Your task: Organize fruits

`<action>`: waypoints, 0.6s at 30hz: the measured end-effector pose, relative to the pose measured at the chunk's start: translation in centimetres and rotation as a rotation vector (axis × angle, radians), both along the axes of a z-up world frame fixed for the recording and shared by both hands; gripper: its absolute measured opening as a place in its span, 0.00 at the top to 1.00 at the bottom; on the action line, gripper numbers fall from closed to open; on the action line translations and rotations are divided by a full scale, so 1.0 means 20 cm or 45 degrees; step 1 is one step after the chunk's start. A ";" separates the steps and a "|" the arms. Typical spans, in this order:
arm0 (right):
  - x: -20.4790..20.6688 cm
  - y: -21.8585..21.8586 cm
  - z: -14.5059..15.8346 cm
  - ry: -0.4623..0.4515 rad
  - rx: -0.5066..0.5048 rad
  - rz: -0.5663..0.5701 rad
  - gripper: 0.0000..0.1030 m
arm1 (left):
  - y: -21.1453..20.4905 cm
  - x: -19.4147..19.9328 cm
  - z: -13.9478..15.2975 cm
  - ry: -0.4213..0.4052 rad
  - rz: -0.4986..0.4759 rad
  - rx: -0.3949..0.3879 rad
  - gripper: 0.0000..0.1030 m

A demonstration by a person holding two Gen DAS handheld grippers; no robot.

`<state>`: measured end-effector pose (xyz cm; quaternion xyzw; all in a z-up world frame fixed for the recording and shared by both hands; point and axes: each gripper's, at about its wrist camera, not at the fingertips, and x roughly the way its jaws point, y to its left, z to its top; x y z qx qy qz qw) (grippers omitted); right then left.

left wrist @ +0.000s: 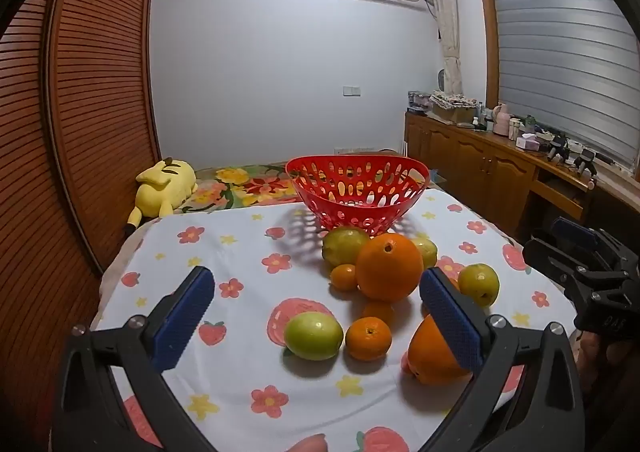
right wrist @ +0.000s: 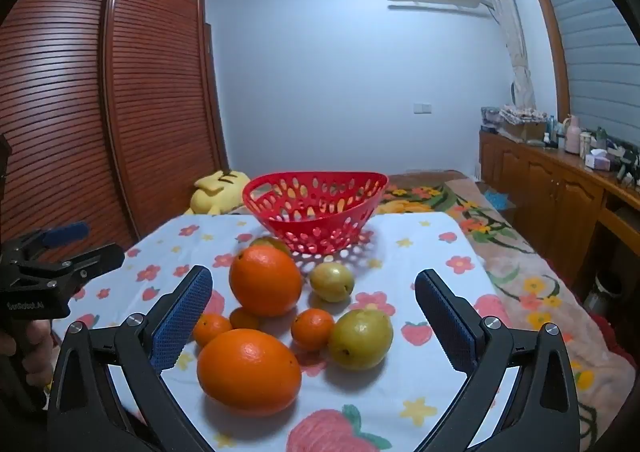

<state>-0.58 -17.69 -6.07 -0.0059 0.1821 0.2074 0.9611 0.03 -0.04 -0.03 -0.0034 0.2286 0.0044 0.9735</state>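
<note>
On floral cloth (left wrist: 240, 236), perforated red plastic basket (left wrist: 356, 188), round oranges (left wrist: 389, 267), both jaws wide, empty.

The left tool (left wrist: 316, 292) hangs over the near edge of the worktop (left wrist: 240, 236), tipped gently downward, its blue pads (left wrist: 184, 316) spread wide with nothing gripped. The right tool (right wrist: 314, 294) sits beside it toward the right edge, tilted down likewise, pads (right wrist: 182, 318) fully apart, gripping nothing.
</note>
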 end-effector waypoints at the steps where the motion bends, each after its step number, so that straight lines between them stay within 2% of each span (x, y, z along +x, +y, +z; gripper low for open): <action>1: 0.00 0.00 0.00 0.002 0.017 -0.002 0.00 | 0.00 0.00 0.00 0.002 -0.001 -0.002 0.00; 18: -0.02 0.01 0.01 -0.004 0.012 -0.006 0.00 | 0.01 -0.03 0.03 -0.012 0.001 0.002 0.00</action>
